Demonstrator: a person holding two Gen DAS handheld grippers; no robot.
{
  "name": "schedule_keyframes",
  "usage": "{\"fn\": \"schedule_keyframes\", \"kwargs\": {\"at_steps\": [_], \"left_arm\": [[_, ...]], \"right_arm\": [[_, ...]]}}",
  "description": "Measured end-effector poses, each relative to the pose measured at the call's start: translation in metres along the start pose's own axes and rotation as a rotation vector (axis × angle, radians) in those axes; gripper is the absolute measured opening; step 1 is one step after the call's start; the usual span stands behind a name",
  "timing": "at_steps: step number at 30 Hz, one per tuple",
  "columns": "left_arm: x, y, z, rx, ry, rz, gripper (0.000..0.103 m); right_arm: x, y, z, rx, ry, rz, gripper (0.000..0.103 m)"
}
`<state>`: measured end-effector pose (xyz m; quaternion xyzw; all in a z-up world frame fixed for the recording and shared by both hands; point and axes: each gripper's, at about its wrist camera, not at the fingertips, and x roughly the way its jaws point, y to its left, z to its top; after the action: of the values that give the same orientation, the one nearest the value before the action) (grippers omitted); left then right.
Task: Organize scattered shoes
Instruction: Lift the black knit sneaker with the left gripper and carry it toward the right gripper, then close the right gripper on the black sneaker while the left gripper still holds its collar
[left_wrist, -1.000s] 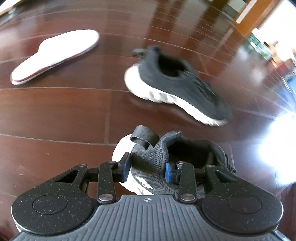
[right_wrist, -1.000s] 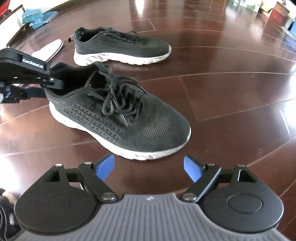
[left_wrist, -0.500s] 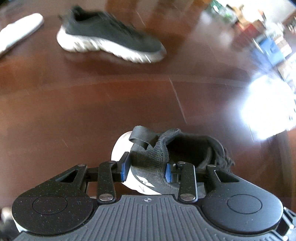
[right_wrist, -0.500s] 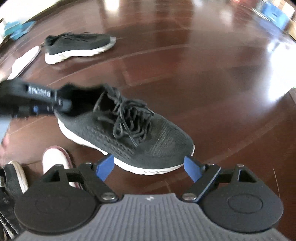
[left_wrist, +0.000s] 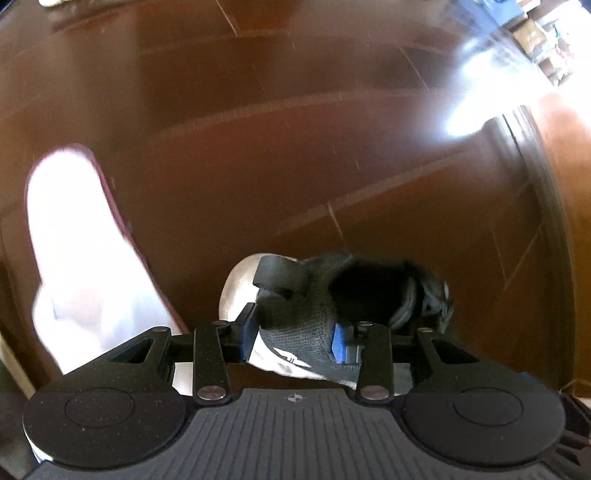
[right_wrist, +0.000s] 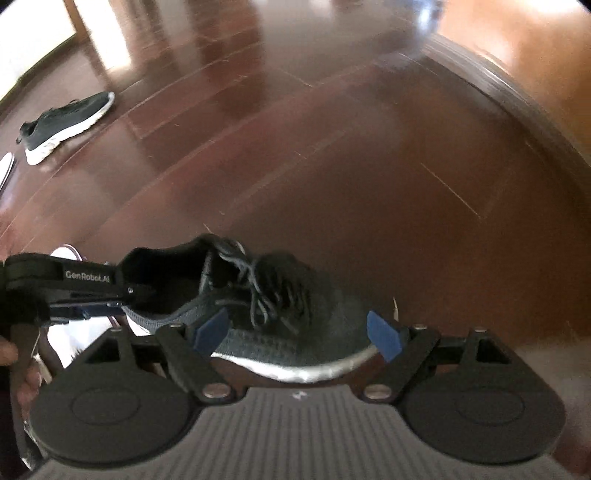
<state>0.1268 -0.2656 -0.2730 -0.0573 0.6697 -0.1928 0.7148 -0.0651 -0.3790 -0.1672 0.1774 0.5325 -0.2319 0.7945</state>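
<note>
Left wrist: left tongs (left_wrist: 293, 338) clamp the shoe (left_wrist: 332, 306) by its heel collar, carried above the floor (left_wrist: 295, 147); slipper (left_wrist: 81, 251) at 9 o'clock.

Right wrist: right tongs (right_wrist: 301, 334) gape empty, shoe just ahead; its mate (right_wrist: 64, 125) lies at 10 o'clock, unsorted.

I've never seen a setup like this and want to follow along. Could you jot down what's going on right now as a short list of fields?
Setting: glossy dark wood floor
Left claw: shut on the heel collar of a black sneaker
Right claw: open, holding nothing, just in front of that sneaker
Other sneaker: matching black one with white sole, lying far off on the floor
White slipper: on the floor beside the left claw, blurred
Left to do: the far sneaker is not yet beside its mate
</note>
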Motion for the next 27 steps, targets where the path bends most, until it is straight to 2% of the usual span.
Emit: {"fn": "schedule_keyframes", "kwargs": {"at_steps": [3,6,9,14,20,27], "left_arm": [[0.002,-0.005,-0.022,0.009,0.027,0.000,0.047],[0.003,-0.012,-0.057,0.059,0.053,-0.001,0.048],[0.002,-0.013,-0.079,0.080,0.069,-0.008,0.048],[-0.003,-0.024,-0.113,0.142,0.075,-0.015,0.044],[-0.007,-0.033,-0.140,0.186,0.097,-0.033,0.046],[-0.011,-0.032,-0.148,0.226,0.102,-0.042,0.047]], "right_arm": [[-0.010,-0.023,-0.033,0.077,0.018,-0.020,0.085],[-0.016,-0.042,-0.062,0.153,0.043,-0.036,0.085],[-0.019,-0.052,-0.085,0.183,0.056,-0.046,0.085],[-0.021,-0.055,-0.091,0.144,0.048,-0.046,0.085],[-0.028,-0.058,-0.086,0.077,0.018,-0.046,0.085],[-0.032,-0.066,-0.083,0.074,0.008,-0.050,0.085]]}}
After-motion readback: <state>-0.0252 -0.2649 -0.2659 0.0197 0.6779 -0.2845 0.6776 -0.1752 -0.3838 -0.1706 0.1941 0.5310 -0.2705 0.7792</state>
